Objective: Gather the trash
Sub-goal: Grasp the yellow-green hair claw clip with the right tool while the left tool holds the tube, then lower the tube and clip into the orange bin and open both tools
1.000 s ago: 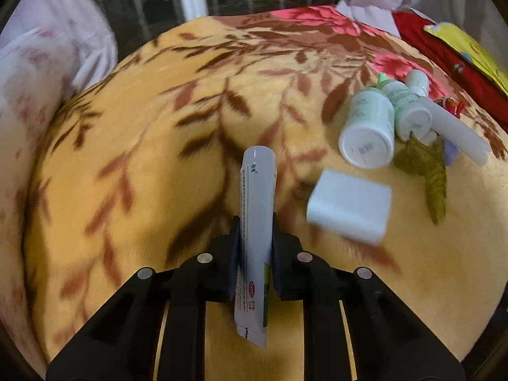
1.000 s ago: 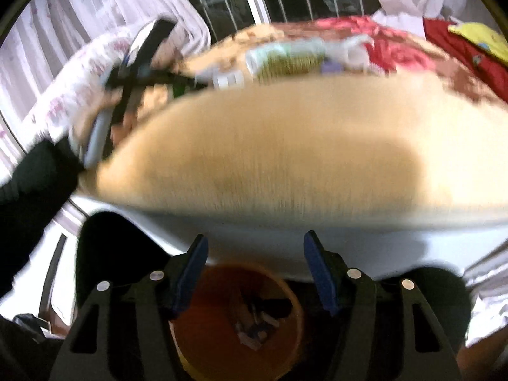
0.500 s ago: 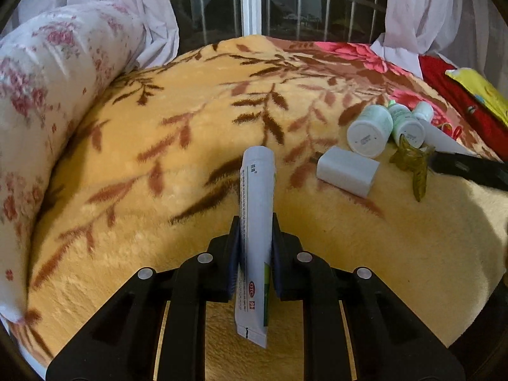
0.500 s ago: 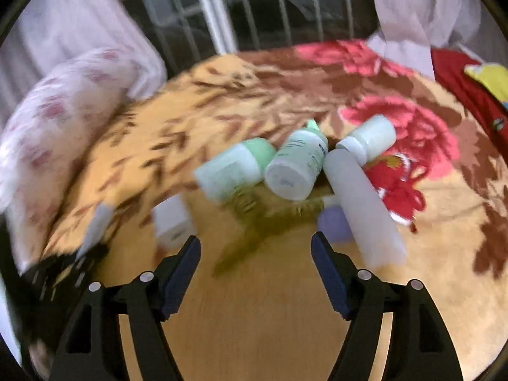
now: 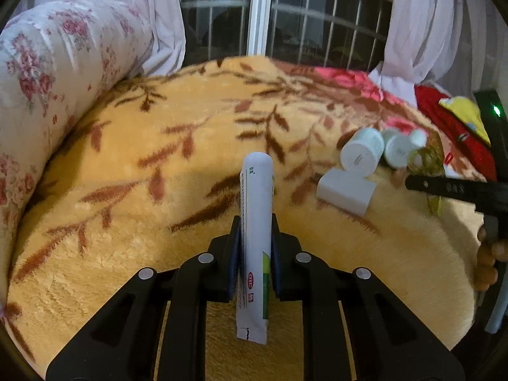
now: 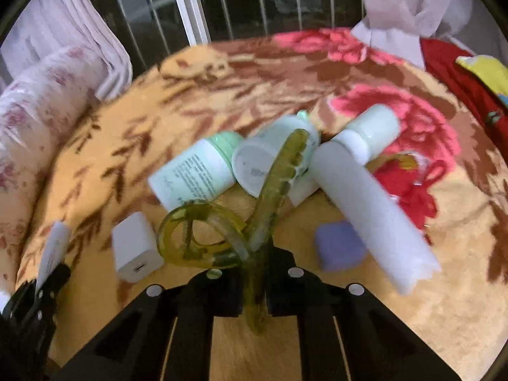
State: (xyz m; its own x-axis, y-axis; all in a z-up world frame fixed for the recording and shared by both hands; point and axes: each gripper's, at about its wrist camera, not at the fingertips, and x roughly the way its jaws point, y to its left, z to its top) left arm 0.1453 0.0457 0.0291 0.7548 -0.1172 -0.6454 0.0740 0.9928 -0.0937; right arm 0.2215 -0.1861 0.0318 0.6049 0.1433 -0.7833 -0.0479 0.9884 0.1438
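Trash lay scattered on a yellow plush blanket with brown leaf print that covered the bed. The left gripper was clenched on a white ointment tube with a green and red label, which stood upright between its black fingers, crimped end down and well above the blanket. To the right of that tube, a white rectangular charger block rested on the blanket, and just beyond it lay a white round bottle with its base turned toward the camera, touching a second, smaller white bottle.

The right gripper was closed around the handle of an olive-green translucent plastic hair clip; the clip's toothed arm rose up and away from the fingers, in front of the bottles, and its looped part curled to the left. Beyond it, a white bottle with a pale green cap lay on its side, touching a neighbouring white bottle. A long white squeeze tube lay diagonally to the right, its crimped end nearest, and a small lavender block sat just beside it on the near side. A floral bolster pillow lined the left edge of the bed, with a barred window and white curtains at the far side.
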